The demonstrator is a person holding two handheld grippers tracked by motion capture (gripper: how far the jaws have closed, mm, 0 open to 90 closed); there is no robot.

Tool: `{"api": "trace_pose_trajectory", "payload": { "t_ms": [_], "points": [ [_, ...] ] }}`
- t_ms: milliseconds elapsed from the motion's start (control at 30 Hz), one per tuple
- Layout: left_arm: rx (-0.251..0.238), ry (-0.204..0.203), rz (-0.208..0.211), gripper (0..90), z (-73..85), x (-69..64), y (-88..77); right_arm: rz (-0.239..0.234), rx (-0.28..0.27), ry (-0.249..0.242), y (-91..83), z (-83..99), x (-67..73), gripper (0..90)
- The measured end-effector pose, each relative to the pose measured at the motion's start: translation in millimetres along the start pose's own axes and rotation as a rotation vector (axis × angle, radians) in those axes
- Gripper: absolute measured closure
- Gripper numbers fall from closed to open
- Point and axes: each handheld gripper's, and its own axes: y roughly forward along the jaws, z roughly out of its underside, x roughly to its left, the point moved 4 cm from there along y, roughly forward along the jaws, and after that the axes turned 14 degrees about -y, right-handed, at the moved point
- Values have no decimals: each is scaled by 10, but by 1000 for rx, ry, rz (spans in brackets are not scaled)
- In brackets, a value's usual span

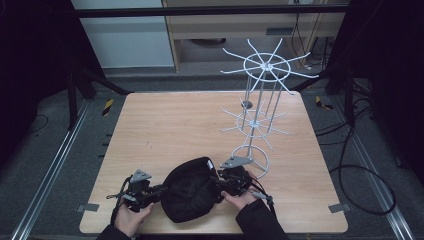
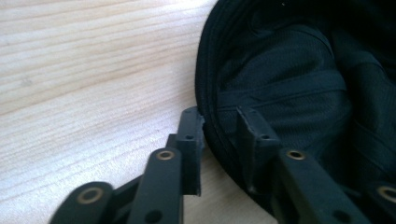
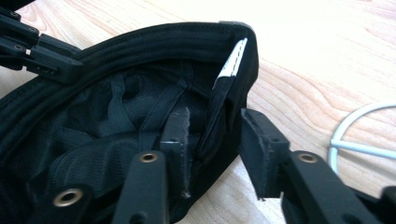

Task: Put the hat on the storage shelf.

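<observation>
Jaws of both grippers are seen set astride the rim of a black cap (image 1: pixel 191 192), which lies opening-up on the near part of the wooden counter (image 1: pixel 165 130). In the high view, the left gripper (image 1: pixel 152 192) is placed at the cap's left edge and the right gripper (image 1: pixel 220 186) at its right edge, each held by a hand (image 1: pixel 131 220) from the near side. A white wire hat rack (image 1: pixel 260 107) is seen standing just beyond, to the far right.

In the left gripper view, the jaws are held narrow, one outside the rim and one inside against the lining; the rim (image 2: pixel 210 116) is bracketed, though a firm pinch cannot be told for certain.

In the right gripper view, the jaws are spread wider, the inner one against the sweatband near a white label (image 3: pixel 233 60), the outer one clear of the fabric. The rim there is not yet clamped.

The step in hand is judged to be the two-sided grasp of the cap. Closure of the right jaws is called for next, then an even lift by both grippers, presumably toward an arm of the rack.
</observation>
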Motion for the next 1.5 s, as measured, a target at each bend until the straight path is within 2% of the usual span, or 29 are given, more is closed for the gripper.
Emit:
{"api": "trace_pose_trajectory", "payload": {
  "t_ms": [133,233,333,367,433,500,633,667,700,767,800,833,933,1000,1167,1300,1367,1433,1500],
  "points": [
    [-18,12,-10,776,-17,-14,7,2,-15,3,2,-19,-19,604],
    [-45,26,-12,798,-57,-24,5,-2,-7,23,22,-15,-30,616],
    [-57,26,-9,806,-68,-31,-2,-11,-2,21,45,-2,-34,658],
    [-57,31,-11,807,-69,-33,-6,-18,14,30,68,22,-36,741],
    [-57,26,-8,806,-68,-28,-6,-36,19,53,78,44,-36,816],
    [-59,25,-7,806,-71,-26,-9,-37,23,65,72,52,-37,828],
    [-98,25,-2,806,-110,-25,-40,-14,-51,31,-20,-8,-35,837],
    [-98,25,-2,806,-110,-25,-40,-14,-51,31,-20,-8,-35,837],
    [-117,28,-7,807,-131,-22,-45,-9,-117,-6,-103,-80,-2,837],
    [-123,29,-15,807,-144,-15,-40,-14,-160,-48,-173,-142,46,837],
    [-123,29,-15,807,-144,-15,-40,-14,-160,-48,-173,-142,46,837],
    [-128,24,-22,807,-159,4,-18,-29,-201,-82,-232,-189,117,837],
    [-132,12,-31,806,-189,30,11,-39,-216,-104,-258,-206,168,837],
    [-136,-3,-42,804,-250,70,72,-67,-227,-132,-262,-215,259,837],
    [-126,-10,-49,794,-314,92,179,-91,-207,-143,-208,-162,329,836],
    [-109,-1,-52,775,-317,86,228,-84,-187,-137,-181,-106,329,836],
    [-103,-12,-31,707,-319,91,214,-67,-172,-126,-173,-63,315,836],
    [-101,-16,-20,685,-324,92,199,-61,-171,-122,-173,-55,309,836],
    [-104,-16,-18,606,-339,90,137,-47,-163,-106,-170,-31,294,836]
  ]
}}
